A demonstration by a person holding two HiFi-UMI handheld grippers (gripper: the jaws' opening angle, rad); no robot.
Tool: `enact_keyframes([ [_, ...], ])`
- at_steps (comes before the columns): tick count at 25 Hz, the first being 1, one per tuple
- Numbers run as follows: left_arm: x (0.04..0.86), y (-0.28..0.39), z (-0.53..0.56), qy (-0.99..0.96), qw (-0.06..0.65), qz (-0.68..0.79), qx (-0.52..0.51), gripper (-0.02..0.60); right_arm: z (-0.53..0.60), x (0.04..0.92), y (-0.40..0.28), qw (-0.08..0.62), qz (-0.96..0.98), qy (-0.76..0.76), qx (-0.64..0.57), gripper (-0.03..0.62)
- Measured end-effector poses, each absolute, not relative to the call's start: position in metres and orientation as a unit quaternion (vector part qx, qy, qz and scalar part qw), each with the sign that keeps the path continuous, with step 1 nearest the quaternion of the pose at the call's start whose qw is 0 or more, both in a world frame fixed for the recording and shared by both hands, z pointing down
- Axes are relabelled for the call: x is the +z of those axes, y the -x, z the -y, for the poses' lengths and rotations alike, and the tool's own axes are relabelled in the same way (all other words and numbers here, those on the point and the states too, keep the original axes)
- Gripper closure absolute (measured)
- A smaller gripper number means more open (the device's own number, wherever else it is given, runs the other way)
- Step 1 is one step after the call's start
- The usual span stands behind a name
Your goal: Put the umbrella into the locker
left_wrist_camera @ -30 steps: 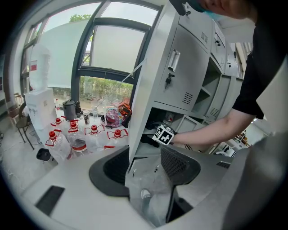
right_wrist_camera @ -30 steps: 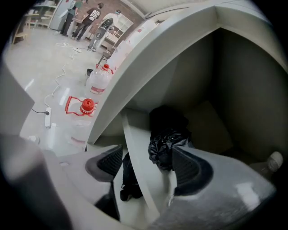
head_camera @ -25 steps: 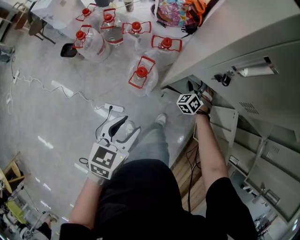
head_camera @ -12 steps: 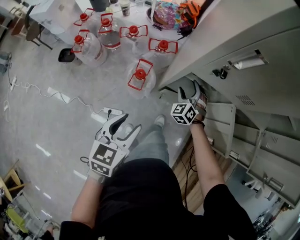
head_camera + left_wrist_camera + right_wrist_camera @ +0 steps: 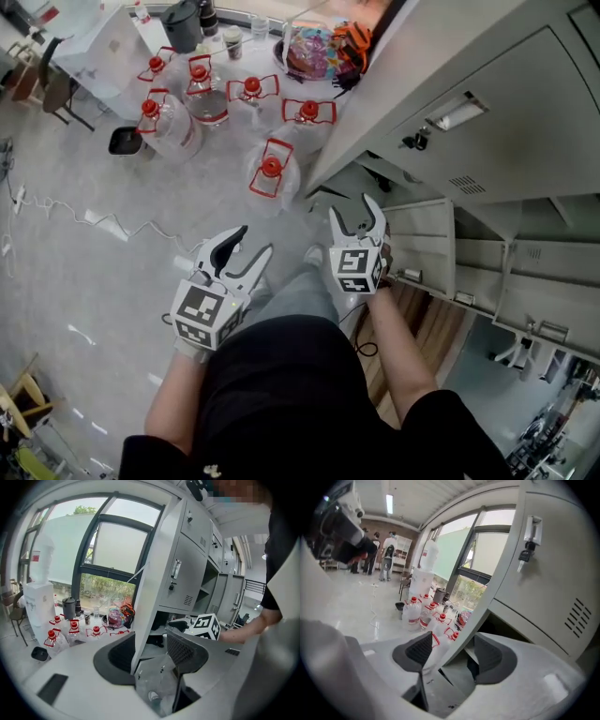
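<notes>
We see the left hand-held gripper (image 5: 251, 244) wide open and empty. The right hand-held gripper (image 5: 354, 211) is also wide, and its jaws have just closed a little with nothing between them. The umbrella (image 5: 154, 641) shows only as a dark shape inside the open lower compartment of the locker (image 5: 487, 122), on the right. We cannot tell which way it points.
</notes>
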State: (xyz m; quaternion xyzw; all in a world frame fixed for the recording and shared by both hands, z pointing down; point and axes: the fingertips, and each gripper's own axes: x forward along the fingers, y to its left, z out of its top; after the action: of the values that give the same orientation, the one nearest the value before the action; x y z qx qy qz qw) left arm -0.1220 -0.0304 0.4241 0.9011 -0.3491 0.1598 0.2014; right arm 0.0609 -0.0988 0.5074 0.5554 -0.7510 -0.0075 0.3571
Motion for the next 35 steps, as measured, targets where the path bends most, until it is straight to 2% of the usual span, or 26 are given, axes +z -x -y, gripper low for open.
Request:
enact_keyframes([
  [5,0.405,0.128,0.028,-0.910,0.182,0.344,0.143,0.374,0.073,0.449,-0.033,0.268,0.779,-0.566,0.027,0.376],
  [10,0.382,0.136,0.031,-0.911,0.165,0.357,0.124,0.414,0.055,0.395,-0.013,0.222,0.794,-0.566,0.022,0.433],
  [19,0.335,0.175,0.039,-0.886,0.142,0.435,0.070,0.552,0.029,0.337,0.002,0.153,0.811,-0.561,0.059,0.580],
  [30,0.309,0.208,0.031,-0.884,0.130,0.448,0.019,0.569,0.017,0.302,0.016,0.113,0.823,-0.553,0.062,0.592],
  [35,0.309,0.209,0.027,-0.885,0.135,0.444,0.036,0.569,0.016,0.300,0.020,0.110,0.825,-0.550,0.063,0.592],
])
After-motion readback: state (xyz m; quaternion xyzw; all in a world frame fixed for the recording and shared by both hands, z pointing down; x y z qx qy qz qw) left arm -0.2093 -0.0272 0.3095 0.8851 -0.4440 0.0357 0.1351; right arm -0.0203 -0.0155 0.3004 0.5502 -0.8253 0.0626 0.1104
